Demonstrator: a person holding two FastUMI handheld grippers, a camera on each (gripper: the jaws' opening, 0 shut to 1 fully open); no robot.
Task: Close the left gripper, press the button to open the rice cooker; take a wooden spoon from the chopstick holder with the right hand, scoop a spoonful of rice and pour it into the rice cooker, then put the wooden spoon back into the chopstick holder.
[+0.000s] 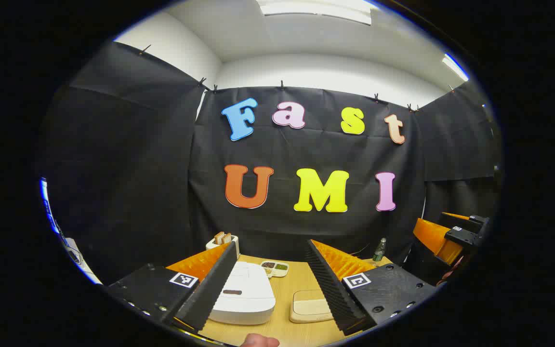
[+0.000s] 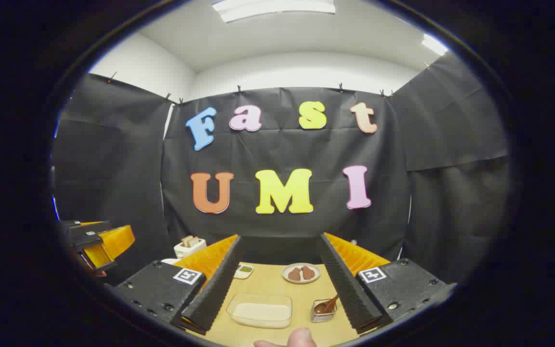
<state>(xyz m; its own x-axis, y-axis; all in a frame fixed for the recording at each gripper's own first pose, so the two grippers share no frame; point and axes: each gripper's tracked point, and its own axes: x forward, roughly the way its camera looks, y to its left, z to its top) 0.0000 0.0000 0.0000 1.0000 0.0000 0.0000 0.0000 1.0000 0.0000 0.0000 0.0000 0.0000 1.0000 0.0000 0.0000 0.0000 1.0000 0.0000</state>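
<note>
One rice cooker [image 1: 244,291] sits on the table [image 1: 282,294] in the left gripper view, white, lid down, at about 7 o'clock between the fingers of the left gripper [image 1: 270,284], whose jaws stand wide apart with nothing in them. One pale cutting board [image 1: 310,306] lies just beside the cooker toward 5 o'clock. Behind the cooker, at 12 o'clock from it, is one small divided dish [image 1: 275,268] with dark and green fillings. One toaster [image 1: 221,241] with two slices of bread stands at the table's far left, and one green bottle [image 1: 379,249] at the far right.

In the right gripper view the right gripper [image 2: 280,284] is also spread wide and empty. Between its fingers, at 6 o'clock, one clear tub [image 2: 260,311] holds white rice. At 5 o'clock one small chopstick holder [image 2: 323,311] holds one wooden spoon [image 2: 326,304], leaning. One plate [image 2: 300,273] farther back carries two brown pieces. A fingertip [image 2: 301,337] shows at the bottom edge.
</note>
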